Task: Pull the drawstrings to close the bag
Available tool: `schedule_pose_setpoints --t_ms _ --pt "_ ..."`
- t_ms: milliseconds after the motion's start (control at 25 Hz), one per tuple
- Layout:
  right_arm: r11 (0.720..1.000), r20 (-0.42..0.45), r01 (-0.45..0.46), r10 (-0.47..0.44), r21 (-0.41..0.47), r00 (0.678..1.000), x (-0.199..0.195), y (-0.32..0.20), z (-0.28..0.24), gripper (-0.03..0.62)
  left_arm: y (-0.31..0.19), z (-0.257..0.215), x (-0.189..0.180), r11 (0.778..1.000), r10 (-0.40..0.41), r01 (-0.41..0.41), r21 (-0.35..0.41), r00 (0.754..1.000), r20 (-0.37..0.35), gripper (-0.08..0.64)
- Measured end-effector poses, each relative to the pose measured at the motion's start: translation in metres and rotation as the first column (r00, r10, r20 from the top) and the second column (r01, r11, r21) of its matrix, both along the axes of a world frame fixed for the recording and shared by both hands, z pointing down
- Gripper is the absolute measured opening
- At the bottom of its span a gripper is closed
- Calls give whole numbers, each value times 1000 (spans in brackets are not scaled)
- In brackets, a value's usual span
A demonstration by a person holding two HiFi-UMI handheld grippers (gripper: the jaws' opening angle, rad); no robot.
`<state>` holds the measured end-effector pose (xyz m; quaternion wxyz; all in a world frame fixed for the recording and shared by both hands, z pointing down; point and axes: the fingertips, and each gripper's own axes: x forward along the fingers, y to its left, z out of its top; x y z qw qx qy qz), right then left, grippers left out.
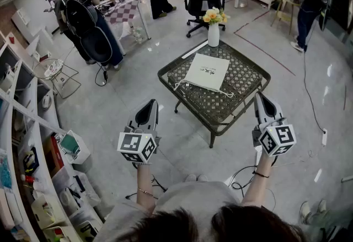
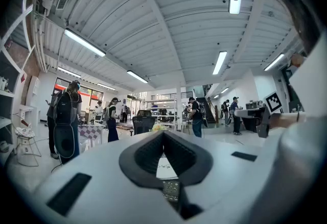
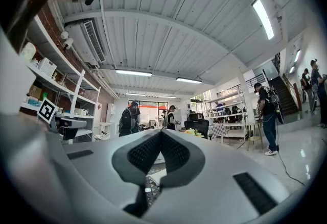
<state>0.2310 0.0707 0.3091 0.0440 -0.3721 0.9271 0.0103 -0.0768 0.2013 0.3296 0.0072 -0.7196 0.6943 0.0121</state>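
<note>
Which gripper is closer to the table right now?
Right. The right gripper hangs at the table's near-right edge; the left gripper hangs off its near-left side, clear of the rim.

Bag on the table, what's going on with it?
A person holds a tool in each hand. The left tool and the right tool are both shut and empty, held short of the table. The bag lies flat there, next to a vase of flowers, its drawstrings loose at the near edge. Nobody has pulled them yet.
</note>
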Motion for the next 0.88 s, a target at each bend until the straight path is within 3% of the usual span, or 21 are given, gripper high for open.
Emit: schedule_pose_setpoints --t_ms 880 --pt "1000 11 9 -9 -24 1000 17 -8 12 21 6 12 26 999 -27 27 -38 1000 -14 25"
